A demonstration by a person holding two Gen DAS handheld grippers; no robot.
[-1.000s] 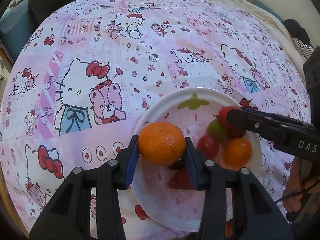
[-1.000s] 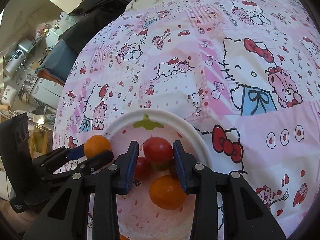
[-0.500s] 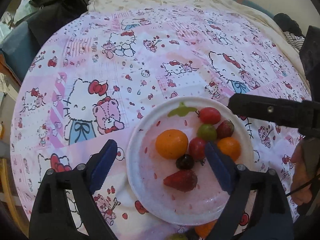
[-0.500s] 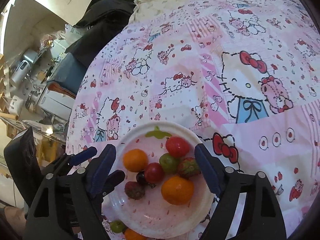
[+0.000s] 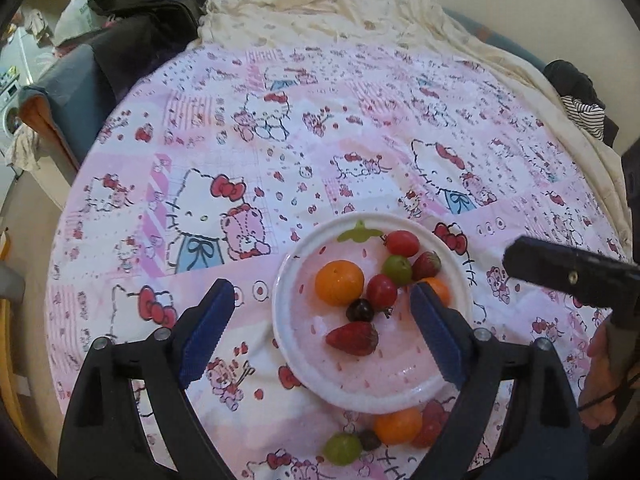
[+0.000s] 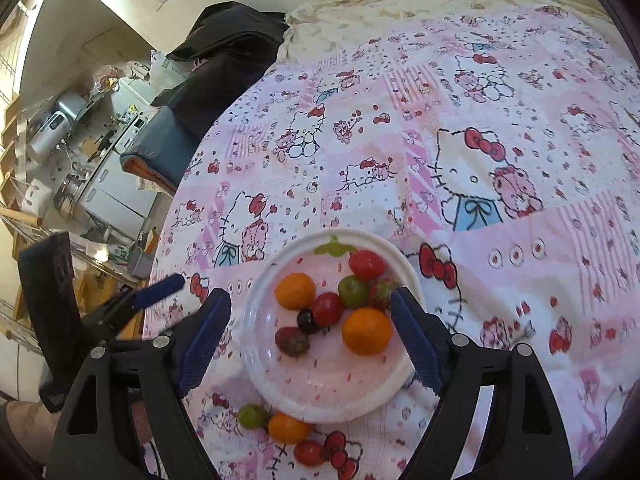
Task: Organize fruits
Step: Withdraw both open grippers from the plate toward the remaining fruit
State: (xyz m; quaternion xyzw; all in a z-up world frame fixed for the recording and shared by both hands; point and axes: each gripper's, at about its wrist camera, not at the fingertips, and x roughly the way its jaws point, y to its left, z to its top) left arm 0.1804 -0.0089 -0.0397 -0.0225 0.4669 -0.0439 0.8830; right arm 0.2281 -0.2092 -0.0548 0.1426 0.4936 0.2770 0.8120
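A white plate with a pink strawberry print lies on the cartoon-cat cloth. In it sit two oranges, red tomatoes, a green fruit, a dark grape and strawberries. My left gripper hangs open above the plate's near left side, holding nothing. My right gripper is open above the plate too, also empty. Its black jaw shows at the right of the left wrist view.
Several loose fruits lie on the cloth just in front of the plate: an orange, a green one, a red one. A cream sheet and dark clothes lie at the back. The cloth drops off at the left.
Both grippers opened and let go: the left released the orange, the right the red tomato, both now in the plate. Both grippers rose and pulled back from the plate.
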